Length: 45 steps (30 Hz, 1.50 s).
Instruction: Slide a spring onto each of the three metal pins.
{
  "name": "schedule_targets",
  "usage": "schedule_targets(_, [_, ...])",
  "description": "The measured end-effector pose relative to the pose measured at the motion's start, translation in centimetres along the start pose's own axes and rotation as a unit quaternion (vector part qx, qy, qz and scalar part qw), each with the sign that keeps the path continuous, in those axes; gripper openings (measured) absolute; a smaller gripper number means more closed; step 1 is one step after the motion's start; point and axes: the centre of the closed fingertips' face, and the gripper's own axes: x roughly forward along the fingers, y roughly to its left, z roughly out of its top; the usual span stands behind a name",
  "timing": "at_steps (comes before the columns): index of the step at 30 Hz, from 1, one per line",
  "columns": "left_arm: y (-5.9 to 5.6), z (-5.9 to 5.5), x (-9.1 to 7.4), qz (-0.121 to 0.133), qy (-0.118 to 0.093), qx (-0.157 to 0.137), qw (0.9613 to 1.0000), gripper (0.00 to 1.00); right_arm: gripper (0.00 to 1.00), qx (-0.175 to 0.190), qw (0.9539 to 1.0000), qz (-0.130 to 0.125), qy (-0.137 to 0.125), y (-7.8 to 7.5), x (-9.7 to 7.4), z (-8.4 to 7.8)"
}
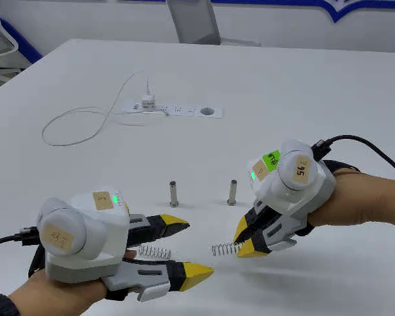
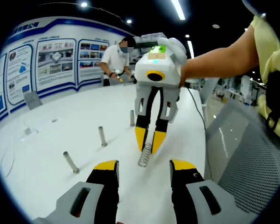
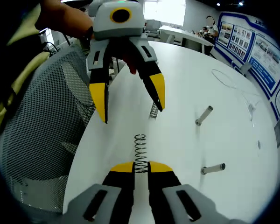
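Note:
Two metal pins stand upright on the white table (image 1: pixel 263 85), one on the left (image 1: pixel 173 193) and one on the right (image 1: pixel 232 192). In the left gripper view three pins (image 2: pixel 102 136) stand in a row. My right gripper (image 1: pixel 245 242) is shut on one end of a spring (image 1: pixel 225 249), which sticks out level toward the left, just above the table. My left gripper (image 1: pixel 187 249) is open, with a second spring (image 1: pixel 155 252) lying on the table between its jaws. The right gripper view shows the held spring (image 3: pixel 140 149) in my right gripper (image 3: pixel 141 168), and the left gripper (image 3: pixel 129 100) facing it.
A power strip (image 1: pixel 174 110) with a plugged-in charger and a looping white cable (image 1: pixel 85 122) lies further back on the table. A chair (image 1: pixel 194 23) stands at the far edge. A mesh chair (image 2: pixel 242 154) is beside me, and a person (image 2: pixel 114 63) stands in the background.

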Motion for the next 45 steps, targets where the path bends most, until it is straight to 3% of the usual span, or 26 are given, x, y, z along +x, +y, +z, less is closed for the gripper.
schedule_targets(8, [-0.8, -0.2, 0.7, -0.020, 0.008, 0.013, 0.9997, 0.36, 0.11, -0.009, 0.9999, 0.003, -0.009, 1.0, -0.3, 1.6])
schedule_targets(20, [-1.7, -0.5, 0.9, -0.040, 0.011, 0.042, 0.9983, 0.13, 0.11, -0.023, 0.9996, 0.001, -0.015, 1.7, -0.6, 2.9])
schedule_targets(31, [-1.9, -0.1, 0.9, -0.047, 0.002, 0.043, 0.9980, 0.10, 0.13, -0.017, 0.9995, -0.003, -0.025, 1.7, -0.9, 2.8])
schedule_targets(35, [-1.8, 0.8, 0.6, -0.045, -0.015, 0.031, 0.9984, 0.10, 0.15, -0.011, 0.9996, -0.007, -0.024, 1.6, -0.7, 2.2])
schedule_targets(43, [-1.8, 0.4, 0.6, -0.043, -0.008, 0.035, 0.9984, 0.10, 0.12, -0.001, 0.9989, -0.010, -0.046, 1.6, -1.5, 3.1])
schedule_targets(45, [-1.7, 0.2, 0.6, -0.042, -0.006, 0.033, 0.9985, 0.10, 0.12, 0.015, 0.9974, -0.007, -0.070, 1.6, -2.2, 4.0])
